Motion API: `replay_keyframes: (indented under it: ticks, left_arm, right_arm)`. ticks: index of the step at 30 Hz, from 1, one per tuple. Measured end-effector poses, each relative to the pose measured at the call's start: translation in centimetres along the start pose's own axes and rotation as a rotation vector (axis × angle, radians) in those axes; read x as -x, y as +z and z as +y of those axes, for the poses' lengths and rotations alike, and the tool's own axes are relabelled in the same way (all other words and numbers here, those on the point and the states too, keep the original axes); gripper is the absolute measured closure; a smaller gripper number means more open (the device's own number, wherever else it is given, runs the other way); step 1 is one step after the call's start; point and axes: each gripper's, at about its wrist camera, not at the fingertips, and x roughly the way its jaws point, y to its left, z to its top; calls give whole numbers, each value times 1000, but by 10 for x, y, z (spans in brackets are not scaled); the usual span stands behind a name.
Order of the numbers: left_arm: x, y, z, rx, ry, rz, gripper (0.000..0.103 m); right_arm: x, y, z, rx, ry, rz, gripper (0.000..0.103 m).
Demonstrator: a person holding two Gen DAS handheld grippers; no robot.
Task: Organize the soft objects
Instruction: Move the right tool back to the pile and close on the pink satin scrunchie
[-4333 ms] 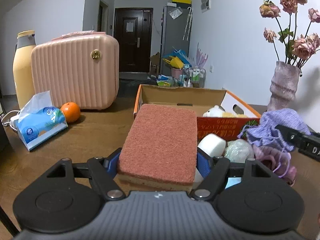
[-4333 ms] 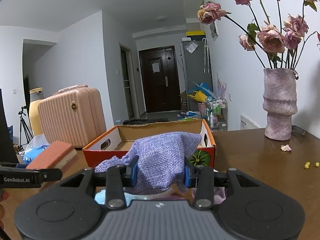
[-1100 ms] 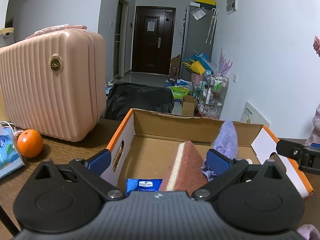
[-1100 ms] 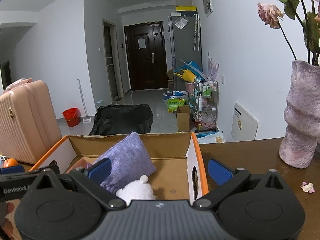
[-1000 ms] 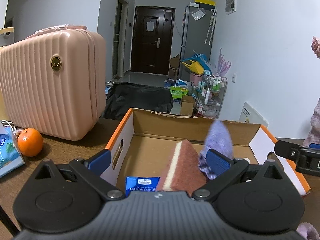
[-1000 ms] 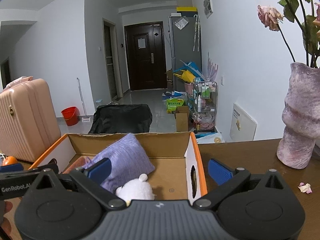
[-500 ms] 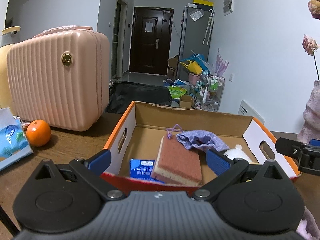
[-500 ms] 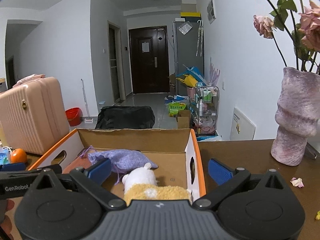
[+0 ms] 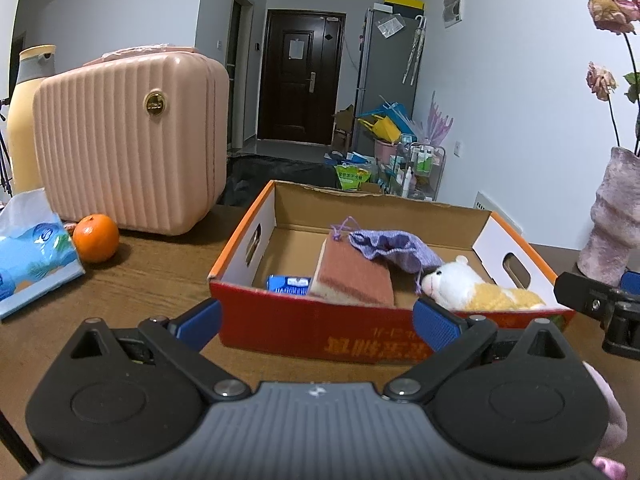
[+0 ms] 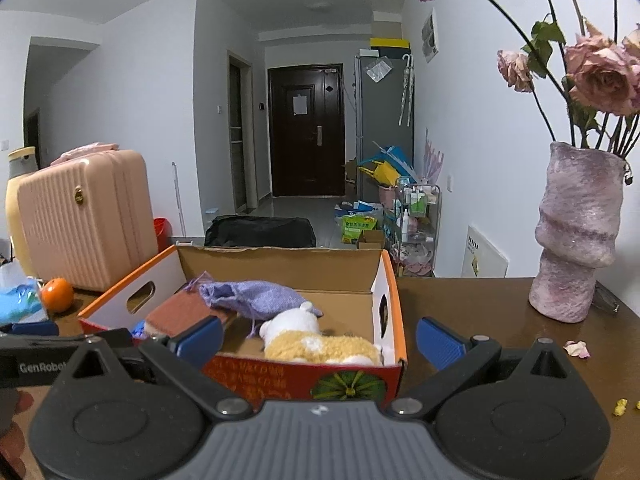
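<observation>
1. Left wrist view: the sponge (image 9: 352, 276) and purple pouch (image 9: 390, 249), gripped seconds ago, now lie in the box (image 9: 256, 236) beside the plush (image 9: 472, 286).
2. The left gripper (image 9: 316, 322) and right gripper (image 10: 318, 340) both gape empty, drawn back from the box.
3. Something pink (image 9: 610, 420) at the view's edge probably remains to pack.
4. Suitcase (image 9: 128, 136), orange (image 9: 96, 238), tissues (image 9: 32, 252) and vase (image 10: 576, 236) stand clear; only the near box wall stands in the way.

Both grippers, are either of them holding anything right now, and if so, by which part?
Nothing is held. The left gripper and right gripper are both open and empty, in front of the cardboard box; the sponge and purple pouch lie inside it.
</observation>
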Motion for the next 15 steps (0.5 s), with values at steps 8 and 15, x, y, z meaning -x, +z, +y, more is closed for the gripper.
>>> replay_keyframes:
  ticks: [8, 15]
  left_arm:
    - [25, -16, 2, -5, -9, 7, 0]
    - [46, -29, 6, -9, -9, 11, 0]
  right_arm:
    - [31, -22, 3, 6, 0, -5, 0]
    - [62, -40, 10, 25, -3, -22, 0]
